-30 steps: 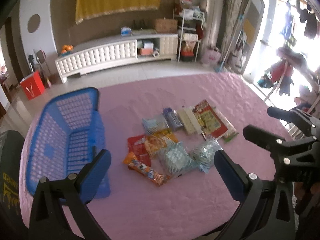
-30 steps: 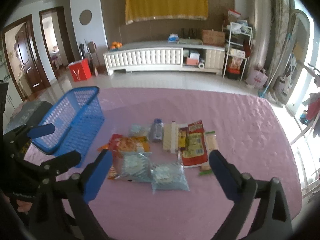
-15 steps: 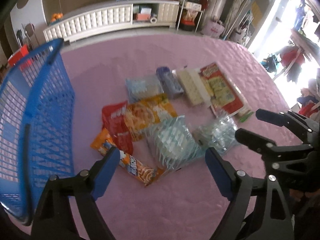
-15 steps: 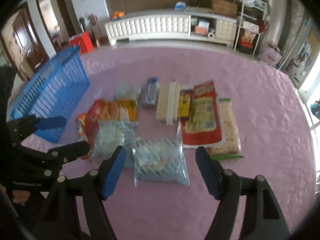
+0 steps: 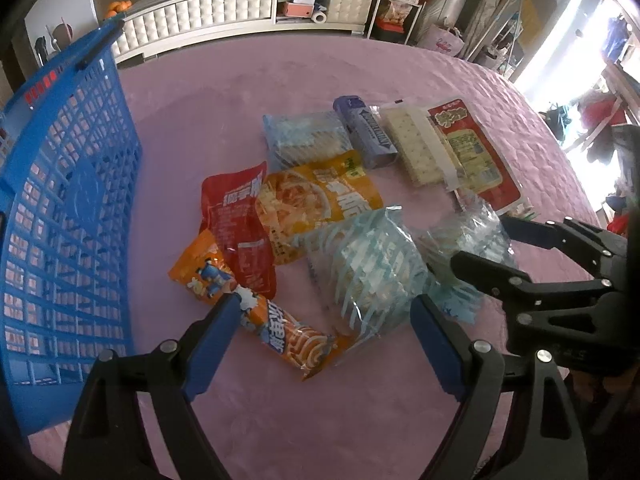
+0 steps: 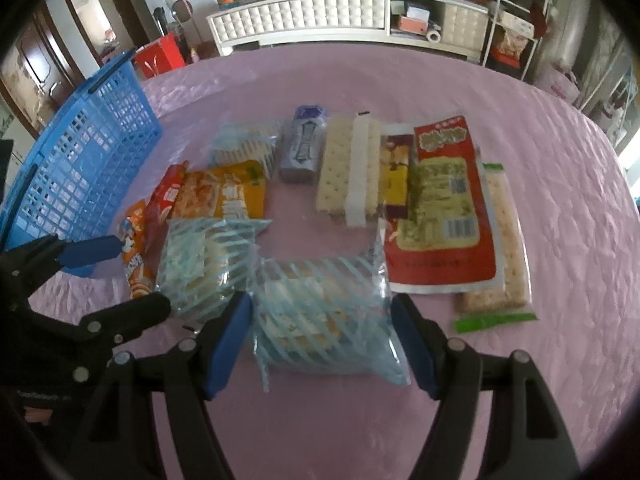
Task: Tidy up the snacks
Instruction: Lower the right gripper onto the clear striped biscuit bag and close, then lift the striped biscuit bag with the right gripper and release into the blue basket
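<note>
Several snack packs lie on a pink tablecloth point(image 5: 320, 420). In the left wrist view my left gripper point(image 5: 326, 302) hangs open, low over an orange snack pack point(image 5: 288, 336) and a blue-striped clear bag point(image 5: 364, 272); its pads flank both. My right gripper point(image 6: 320, 308) is open too. Its pads stand close beside a second blue-striped bag point(image 6: 320, 312) without visibly squeezing it. That right gripper point(image 5: 540, 264) shows at the right of the left view. The blue basket point(image 5: 60, 200) stands at the left, with nothing visible inside.
Further back lie a red pack point(image 5: 236, 216), a yellow pack point(image 5: 316, 204), a purple pack point(image 6: 302, 148), crackers point(image 6: 348, 168), a large red packet point(image 6: 440, 208) and a long cracker sleeve point(image 6: 504, 240). A white cabinet point(image 6: 300, 16) stands behind the table.
Both grippers have come down and tilted toward the snack packs, and their jaws have narrowed somewhat. The packs and the basket have not moved.
</note>
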The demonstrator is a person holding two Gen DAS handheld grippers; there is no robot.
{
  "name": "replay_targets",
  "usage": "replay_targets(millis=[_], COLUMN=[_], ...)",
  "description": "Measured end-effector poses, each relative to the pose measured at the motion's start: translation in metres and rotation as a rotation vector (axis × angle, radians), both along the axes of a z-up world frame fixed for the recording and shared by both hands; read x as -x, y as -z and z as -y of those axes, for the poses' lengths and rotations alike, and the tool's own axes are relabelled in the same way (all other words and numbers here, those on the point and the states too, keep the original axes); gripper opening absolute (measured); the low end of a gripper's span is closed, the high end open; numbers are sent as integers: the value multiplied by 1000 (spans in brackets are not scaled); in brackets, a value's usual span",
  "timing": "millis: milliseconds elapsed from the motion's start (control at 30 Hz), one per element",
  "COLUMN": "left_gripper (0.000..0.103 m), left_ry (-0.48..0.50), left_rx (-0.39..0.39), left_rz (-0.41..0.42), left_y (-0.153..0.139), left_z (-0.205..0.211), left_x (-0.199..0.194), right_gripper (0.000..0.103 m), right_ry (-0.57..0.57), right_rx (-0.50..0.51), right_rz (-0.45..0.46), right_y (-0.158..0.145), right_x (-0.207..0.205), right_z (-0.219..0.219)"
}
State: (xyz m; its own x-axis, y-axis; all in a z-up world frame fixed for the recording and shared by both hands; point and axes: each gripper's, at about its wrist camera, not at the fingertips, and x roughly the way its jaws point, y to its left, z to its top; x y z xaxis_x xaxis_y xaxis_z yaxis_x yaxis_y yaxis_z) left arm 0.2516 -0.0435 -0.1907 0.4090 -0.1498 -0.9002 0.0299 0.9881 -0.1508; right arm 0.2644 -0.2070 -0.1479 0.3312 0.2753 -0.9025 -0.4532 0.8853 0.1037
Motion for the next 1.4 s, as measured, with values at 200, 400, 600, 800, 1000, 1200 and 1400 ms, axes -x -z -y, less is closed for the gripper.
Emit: replay_targets(millis=[200,400,600,800,1000,1200,1400], left_gripper=[85,85,85,85,82,77,75], left_ry=[2,-9,-23,-32,-19,-17,10], left_rx=[11,11,-21,-17,-43,-56,-55], left_rz=[-8,-30,-42,-67,-92,-115,-106], left_y=[-2,0,-3,-1,8,18,27], left_z=[4,9,19,27,40,46,53], left_x=[1,-2,-8,-20,-34,-45,-48], right_gripper=[78,73,62,62,62,62,62], right_ry=[-39,-63,24,96,109,126,144], right_rx=[38,46,-34,-84,-77,-81,-91], right_rz=[-14,6,56,67,64,46,-5], right_y=[7,16,2,-8,-4,1,7], right_x=[-8,-9,-1,5,9,11,9], right_z=[-9,-11,15,43,44,47,47])
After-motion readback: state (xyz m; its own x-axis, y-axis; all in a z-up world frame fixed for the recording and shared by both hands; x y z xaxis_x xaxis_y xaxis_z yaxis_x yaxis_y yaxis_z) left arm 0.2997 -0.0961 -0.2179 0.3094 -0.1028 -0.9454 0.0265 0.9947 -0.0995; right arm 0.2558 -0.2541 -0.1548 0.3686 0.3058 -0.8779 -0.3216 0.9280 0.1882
